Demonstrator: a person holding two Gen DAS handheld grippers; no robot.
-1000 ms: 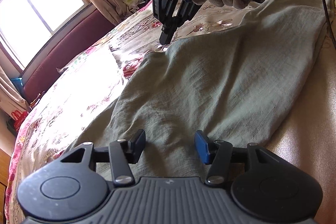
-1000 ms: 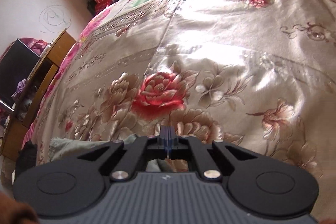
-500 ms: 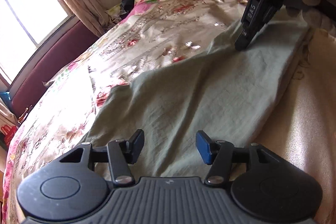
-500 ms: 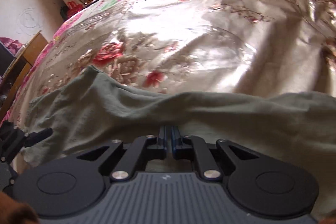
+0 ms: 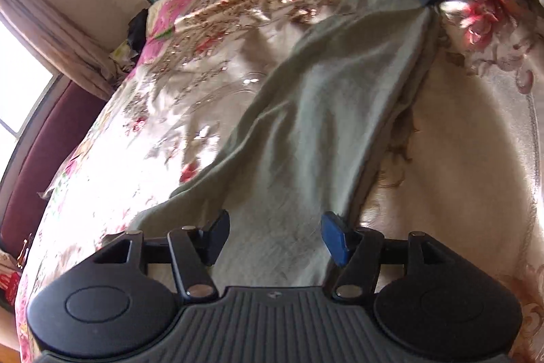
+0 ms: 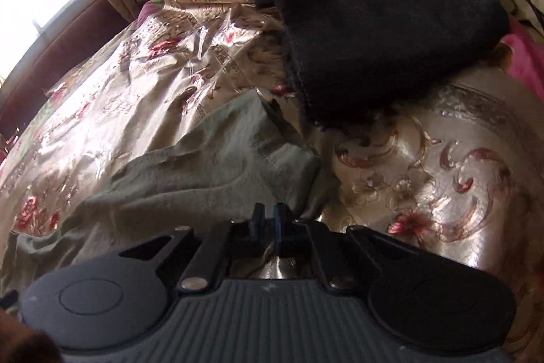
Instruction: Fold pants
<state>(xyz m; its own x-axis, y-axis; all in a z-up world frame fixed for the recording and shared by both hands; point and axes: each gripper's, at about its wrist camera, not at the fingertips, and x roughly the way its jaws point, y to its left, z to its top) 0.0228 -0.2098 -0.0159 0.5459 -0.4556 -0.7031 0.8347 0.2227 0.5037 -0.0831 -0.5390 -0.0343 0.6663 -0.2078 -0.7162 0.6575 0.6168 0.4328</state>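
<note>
Pants of pale grey-green crinkled cloth point(image 5: 316, 111) lie lengthwise along the shiny floral satin bedspread point(image 5: 142, 125), one long strip running away from the left gripper point(image 5: 273, 235). Its fingers stand spread wide, hovering over the near end of the cloth and pinching nothing, probably poised to take that end. The right gripper point(image 6: 267, 221) has its fingers pressed nearly together at the far end; a thin fold of the cloth appears to be caught between them, though the right wrist view does not settle it. Holding that corner would keep the strip taut and straight for a fold. A folded black garment point(image 6: 374, 33) rests further up the bed, apart from the pants.
</note>
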